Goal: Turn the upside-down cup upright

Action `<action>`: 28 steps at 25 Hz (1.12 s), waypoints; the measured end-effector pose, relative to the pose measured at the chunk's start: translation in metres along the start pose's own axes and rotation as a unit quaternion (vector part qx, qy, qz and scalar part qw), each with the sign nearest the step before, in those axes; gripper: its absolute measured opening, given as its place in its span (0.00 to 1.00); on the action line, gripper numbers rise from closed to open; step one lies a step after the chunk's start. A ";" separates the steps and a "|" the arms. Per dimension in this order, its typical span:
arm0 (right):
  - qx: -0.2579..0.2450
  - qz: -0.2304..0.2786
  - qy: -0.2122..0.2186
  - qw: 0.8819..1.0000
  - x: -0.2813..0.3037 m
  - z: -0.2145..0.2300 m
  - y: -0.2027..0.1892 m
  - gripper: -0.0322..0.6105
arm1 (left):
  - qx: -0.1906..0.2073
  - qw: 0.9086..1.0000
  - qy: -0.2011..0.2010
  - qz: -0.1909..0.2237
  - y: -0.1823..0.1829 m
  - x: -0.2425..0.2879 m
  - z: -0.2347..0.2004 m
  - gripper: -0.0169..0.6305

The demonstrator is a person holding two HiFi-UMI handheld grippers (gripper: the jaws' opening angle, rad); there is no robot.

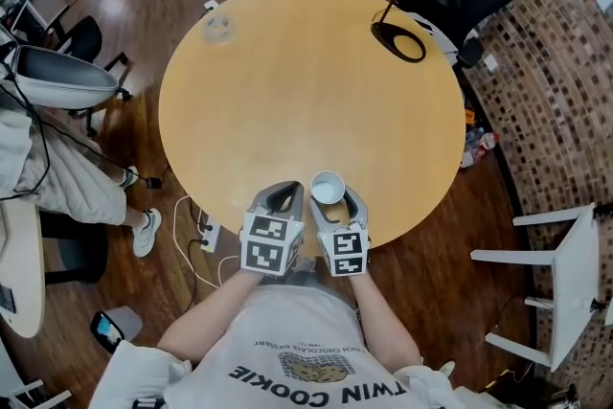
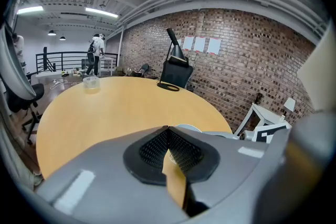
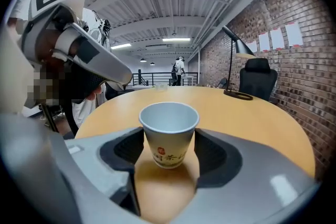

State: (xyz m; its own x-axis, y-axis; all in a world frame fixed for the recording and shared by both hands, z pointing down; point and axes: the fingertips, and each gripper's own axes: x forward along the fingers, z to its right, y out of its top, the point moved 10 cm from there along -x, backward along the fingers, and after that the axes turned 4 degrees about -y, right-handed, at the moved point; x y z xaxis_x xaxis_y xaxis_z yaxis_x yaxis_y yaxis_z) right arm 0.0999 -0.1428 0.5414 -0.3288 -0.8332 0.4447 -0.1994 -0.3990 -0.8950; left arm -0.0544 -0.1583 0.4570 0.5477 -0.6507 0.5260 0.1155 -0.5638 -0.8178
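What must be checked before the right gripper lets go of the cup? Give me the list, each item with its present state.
1. Paper cup upright, mouth up: ok.
2. Right gripper with its fingers against both sides of the cup: ok.
3. Cup base resting flat on the table: cannot tell.
4. Left gripper shut and empty: ok.
5. Tabletop bare around the cup: ok. The clear container and the lamp base sit on the far side.
6. Cup well in from the table's edge: not ok, it stands close to the near edge.
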 end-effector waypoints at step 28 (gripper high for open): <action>0.010 -0.026 0.021 0.999 -0.041 -0.009 -0.003 0.57 | -0.008 0.999 0.044 0.030 -0.046 -0.067 0.029 0.03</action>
State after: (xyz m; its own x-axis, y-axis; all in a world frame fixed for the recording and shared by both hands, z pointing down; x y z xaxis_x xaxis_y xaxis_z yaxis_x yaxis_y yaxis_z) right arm 0.1059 -0.1041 0.5266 -0.3574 -0.7948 0.4905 -0.1987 -0.4484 -0.8715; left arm -0.0723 -0.0737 0.4524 0.4775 -0.7253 0.4959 0.0711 -0.5307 -0.8446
